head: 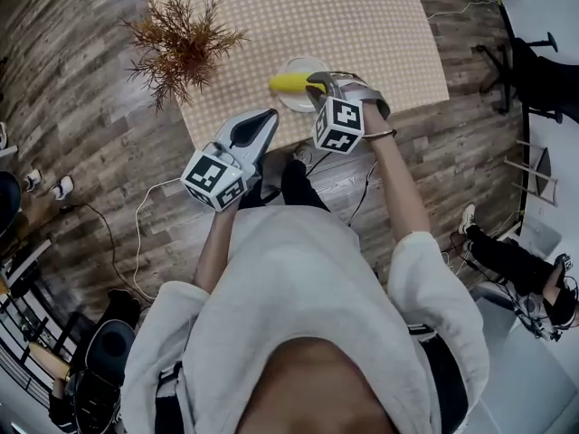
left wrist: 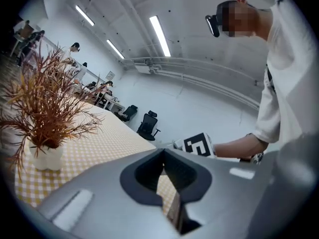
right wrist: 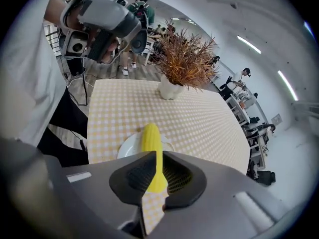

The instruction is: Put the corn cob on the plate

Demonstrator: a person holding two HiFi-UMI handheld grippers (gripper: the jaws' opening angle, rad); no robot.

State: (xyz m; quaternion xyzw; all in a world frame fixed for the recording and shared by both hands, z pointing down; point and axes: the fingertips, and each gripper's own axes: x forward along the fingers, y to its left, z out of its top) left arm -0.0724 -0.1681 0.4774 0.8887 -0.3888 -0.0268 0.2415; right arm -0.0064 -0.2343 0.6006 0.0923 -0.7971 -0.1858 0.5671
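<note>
I read this as a big open-plan office or lab hall, not a home. Long white ceiling strip lights and bare grey pipes run along white walls, with black swivel office chairs and white desks where people sit. Loose cables trail over the grey-brown wood-plank floor (the yellow-and-white checked tablecloth is the one homely touch).

The right gripper points steeply down at the end of the outstretched right forearm, jaws clamped on the corn cob. The left gripper sits nearly level, jaws together and empty.
</note>
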